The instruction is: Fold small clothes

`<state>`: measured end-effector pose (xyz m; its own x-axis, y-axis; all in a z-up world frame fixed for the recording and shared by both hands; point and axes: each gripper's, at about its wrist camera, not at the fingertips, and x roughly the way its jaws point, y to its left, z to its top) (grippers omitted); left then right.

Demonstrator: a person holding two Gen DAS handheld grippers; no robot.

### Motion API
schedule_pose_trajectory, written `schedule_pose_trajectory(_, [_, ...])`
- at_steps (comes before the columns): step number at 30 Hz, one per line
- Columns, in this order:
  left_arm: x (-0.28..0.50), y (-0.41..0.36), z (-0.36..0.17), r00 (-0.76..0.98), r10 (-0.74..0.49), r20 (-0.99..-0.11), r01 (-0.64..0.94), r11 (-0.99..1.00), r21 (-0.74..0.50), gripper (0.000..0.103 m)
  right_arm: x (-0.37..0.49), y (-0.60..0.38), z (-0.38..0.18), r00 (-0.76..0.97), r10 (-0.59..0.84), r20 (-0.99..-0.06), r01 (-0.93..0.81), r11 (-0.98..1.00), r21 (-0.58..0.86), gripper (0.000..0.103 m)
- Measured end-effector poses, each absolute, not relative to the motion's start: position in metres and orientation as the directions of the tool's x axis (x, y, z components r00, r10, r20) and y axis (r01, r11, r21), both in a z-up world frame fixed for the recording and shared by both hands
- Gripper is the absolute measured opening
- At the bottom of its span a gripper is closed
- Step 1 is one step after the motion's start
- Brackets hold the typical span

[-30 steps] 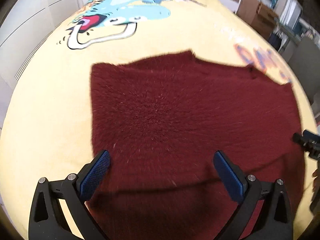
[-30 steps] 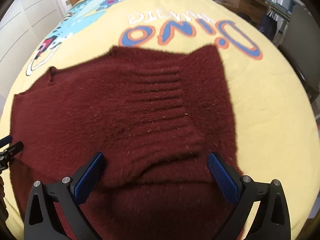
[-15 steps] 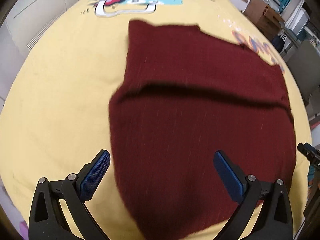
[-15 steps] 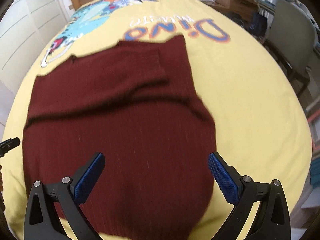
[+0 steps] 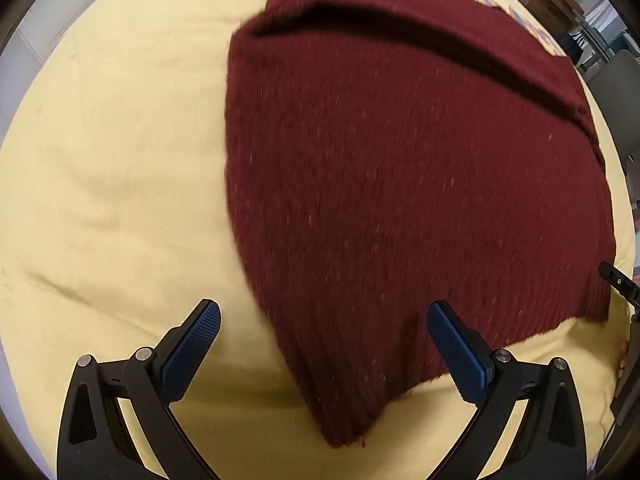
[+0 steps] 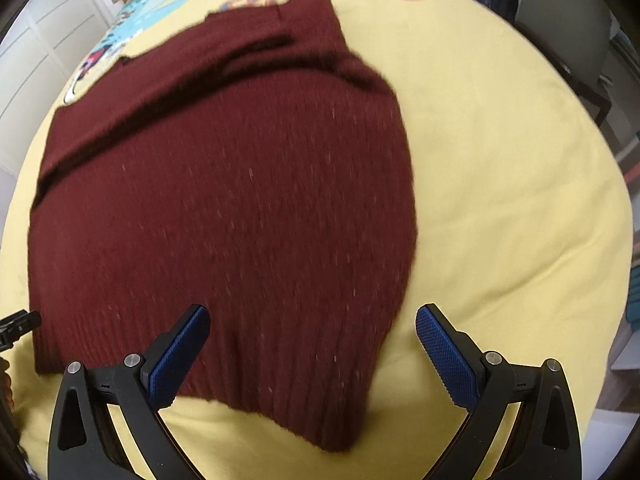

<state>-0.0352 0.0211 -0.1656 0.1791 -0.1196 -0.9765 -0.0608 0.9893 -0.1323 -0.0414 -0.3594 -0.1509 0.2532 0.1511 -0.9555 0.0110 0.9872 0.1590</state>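
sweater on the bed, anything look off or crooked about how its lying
Nothing damaged or spilled. The maroon sweater lies on the yellow bedspread with a raised crease across its far part, and its ribbed hem runs slanted, one corner pointing toward the camera. Both grippers, left and right, are open and hold nothing.

Your right claw point(image 6: 312, 344) hangs wide apart, empty, over the folded dark-red knitted sweater point(image 6: 224, 200) on the yellow printed bedspread point(image 6: 500, 184).

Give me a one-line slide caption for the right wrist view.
Open right claw poised over the near hem of a dark red knitted sweater spread on a yellow printed bedspread.
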Motion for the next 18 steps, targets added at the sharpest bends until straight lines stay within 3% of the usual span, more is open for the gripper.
schedule_pose_trajectory(9, [-0.042, 0.025, -0.193, 0.110, -0.136, -0.984, -0.090, 0.985, -0.147, 0.096, -0.037, -0.358, -0.176, 0.153, 0.189, -0.970, 0.020, 0.981, 0.194, 0.102])
schedule_pose_trajectory(12, [-0.047, 0.026, -0.189, 0.118, -0.156, -0.981, -0.084, 0.982, -0.167, 0.080, -0.035, -0.357, -0.176, 0.144, 0.184, -0.972, 0.015, 0.982, 0.189, 0.102])
schedule_pose_trajectory(14, [-0.049, 0.024, -0.185, 0.118, -0.172, -0.978, -0.074, 0.981, -0.182, 0.059, -0.035, -0.355, -0.176, 0.140, 0.181, -0.973, 0.011, 0.983, 0.185, 0.102])
schedule_pose_trajectory(16, [-0.049, 0.022, -0.182, 0.114, -0.205, -0.972, -0.063, 0.975, -0.213, 0.044, -0.036, -0.355, -0.175, 0.131, 0.183, -0.974, 0.013, 0.982, 0.187, 0.094])
schedule_pose_trajectory(17, [-0.050, 0.021, -0.182, 0.110, -0.228, -0.967, -0.060, 0.970, -0.235, 0.030, -0.036, -0.355, -0.175, 0.125, 0.189, -0.974, 0.017, 0.981, 0.193, 0.085])
schedule_pose_trajectory(18, [-0.046, 0.019, -0.181, 0.103, -0.261, -0.960, -0.055, 0.962, -0.267, 0.024, -0.037, -0.355, -0.175, 0.119, 0.197, -0.973, 0.022, 0.979, 0.201, 0.074])
